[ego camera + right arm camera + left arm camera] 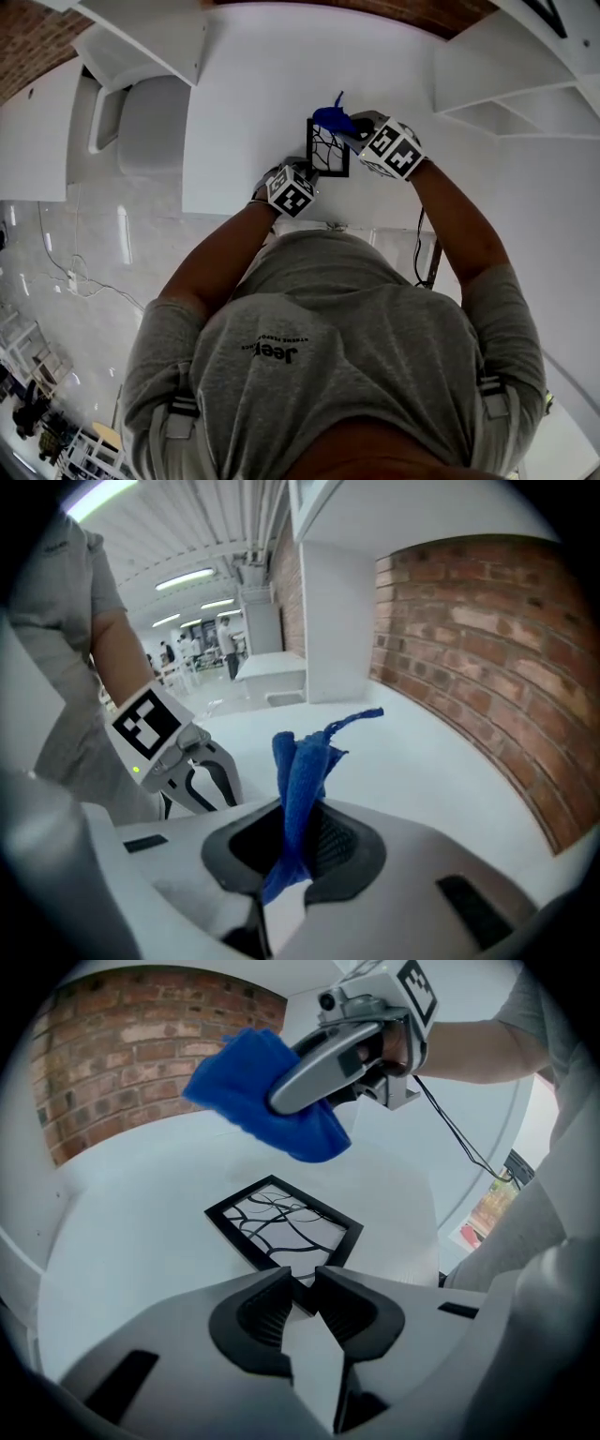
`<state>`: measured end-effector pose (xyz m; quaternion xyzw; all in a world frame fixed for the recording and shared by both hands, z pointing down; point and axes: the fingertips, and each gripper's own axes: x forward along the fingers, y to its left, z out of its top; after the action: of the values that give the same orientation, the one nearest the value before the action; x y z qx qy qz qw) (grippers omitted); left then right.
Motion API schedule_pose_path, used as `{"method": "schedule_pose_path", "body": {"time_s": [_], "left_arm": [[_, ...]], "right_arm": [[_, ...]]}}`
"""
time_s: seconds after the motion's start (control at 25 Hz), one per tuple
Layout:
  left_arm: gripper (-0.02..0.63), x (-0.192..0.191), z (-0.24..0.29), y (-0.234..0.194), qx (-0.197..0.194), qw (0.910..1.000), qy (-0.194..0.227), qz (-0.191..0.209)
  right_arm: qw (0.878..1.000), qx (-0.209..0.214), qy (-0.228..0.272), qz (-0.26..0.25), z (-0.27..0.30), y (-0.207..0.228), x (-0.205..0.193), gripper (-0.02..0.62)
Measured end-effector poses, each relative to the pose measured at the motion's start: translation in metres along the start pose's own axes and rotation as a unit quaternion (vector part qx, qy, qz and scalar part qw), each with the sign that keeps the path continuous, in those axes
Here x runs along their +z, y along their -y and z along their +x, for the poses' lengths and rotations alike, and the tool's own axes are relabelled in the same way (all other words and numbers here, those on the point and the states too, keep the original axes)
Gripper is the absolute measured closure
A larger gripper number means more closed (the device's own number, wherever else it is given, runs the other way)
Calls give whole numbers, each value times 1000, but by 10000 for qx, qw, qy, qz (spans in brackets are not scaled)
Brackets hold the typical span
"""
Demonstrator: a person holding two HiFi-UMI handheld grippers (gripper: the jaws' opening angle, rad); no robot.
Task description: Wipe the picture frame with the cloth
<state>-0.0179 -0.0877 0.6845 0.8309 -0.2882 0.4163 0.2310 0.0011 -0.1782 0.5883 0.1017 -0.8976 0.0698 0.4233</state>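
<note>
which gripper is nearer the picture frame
Left. The left gripper is clamped on the near corner of the picture frame; the right gripper holds the blue cloth above it.

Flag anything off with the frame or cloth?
Nothing stands out: the picture frame lies flat on the white table, left tongs pinching its near corner; right tongs hold the blue cloth above it.
</note>
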Motion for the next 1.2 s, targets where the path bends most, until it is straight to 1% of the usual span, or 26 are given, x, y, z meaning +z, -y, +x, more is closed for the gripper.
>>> {"method": "schedule_pose_path", "body": {"time_s": [0.08,0.2,0.28,0.4,0.52,0.64,0.72,1.0,1.2], "left_arm": [[515,0,0,0,-12,10000,31,-68],[522,1,-1,-1,-51,9998,54,-170],[526,1,-1,-1,-59,9998,58,-202],[532,2,-2,-2,-46,9997,96,-212],[535,4,-3,-4,-22,9997,131,-212],[538,2,-3,-4,-47,9996,130,-256],[540,1,-3,-4,-53,9996,116,-265],[540,0,-4,-5,-29,9997,97,-238],[543,-1,-4,-5,-39,9996,54,-271]], "right_arm": [[9975,167,-440,-528,25,-4,3,543],[9843,333,-1032,-1391,59,-8,8,543],[9763,424,-1278,-1692,78,-8,12,543],[9706,480,-1491,-1826,97,-4,18,543],[9620,466,-1733,-2059,108,-1,19,543],[9518,450,-1973,-2305,114,1,12,543],[9472,470,-2101,-2377,115,2,5,543],[9408,414,-2355,-2401,102,12,-16,543],[9359,356,-2589,-2364,79,23,-48,543]]}}
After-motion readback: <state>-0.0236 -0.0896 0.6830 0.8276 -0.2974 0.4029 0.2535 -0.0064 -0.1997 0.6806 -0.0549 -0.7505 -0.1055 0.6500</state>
